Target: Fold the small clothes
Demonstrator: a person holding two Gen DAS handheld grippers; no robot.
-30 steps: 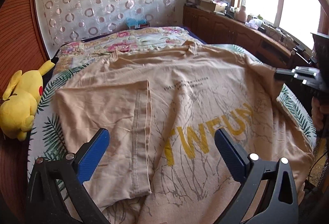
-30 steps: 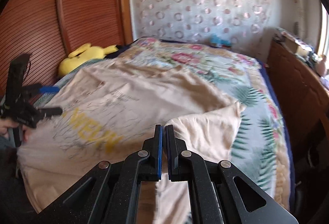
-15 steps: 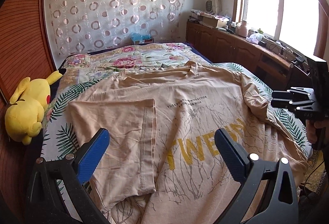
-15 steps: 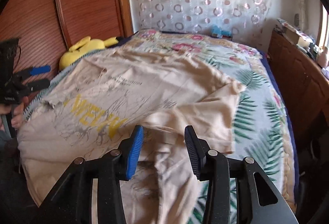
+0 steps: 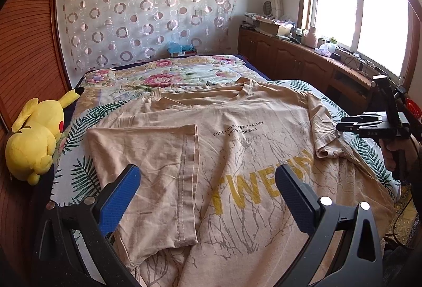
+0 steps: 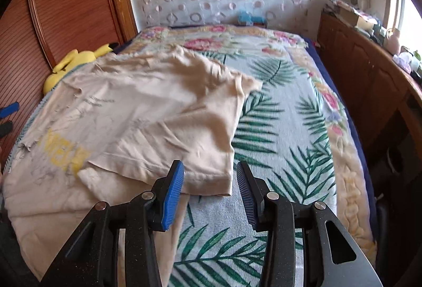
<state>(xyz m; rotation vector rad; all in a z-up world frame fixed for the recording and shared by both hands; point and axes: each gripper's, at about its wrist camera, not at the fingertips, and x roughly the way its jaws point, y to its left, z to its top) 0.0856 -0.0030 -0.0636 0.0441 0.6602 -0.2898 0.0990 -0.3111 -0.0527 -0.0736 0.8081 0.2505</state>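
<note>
A beige T-shirt [image 5: 237, 134] with yellow letters lies front up on the bed. Its left sleeve [image 5: 158, 155] is folded inward over the chest. My left gripper [image 5: 207, 171] hovers wide open above the shirt's lower part, holding nothing. In the right wrist view the other sleeve [image 6: 205, 171] lies folded onto the shirt [image 6: 147, 107], with its hem just ahead of my right gripper [image 6: 209, 164]. That gripper is open, and its pads do not press the cloth. The left wrist view shows the right gripper [image 5: 369, 123] at the shirt's right edge.
A yellow plush toy [image 5: 34, 139] lies at the bed's left edge against a wooden wardrobe [image 6: 66, 4]. A long wooden cabinet [image 5: 303, 68] with clutter runs under the window on the right. The leaf-patterned bedspread [image 6: 290, 128] shows bare right of the shirt.
My right gripper, shut on the sleeve a second ago, has opened and let it go. The sleeve now lies folded on the shirt. The left gripper stays open.
</note>
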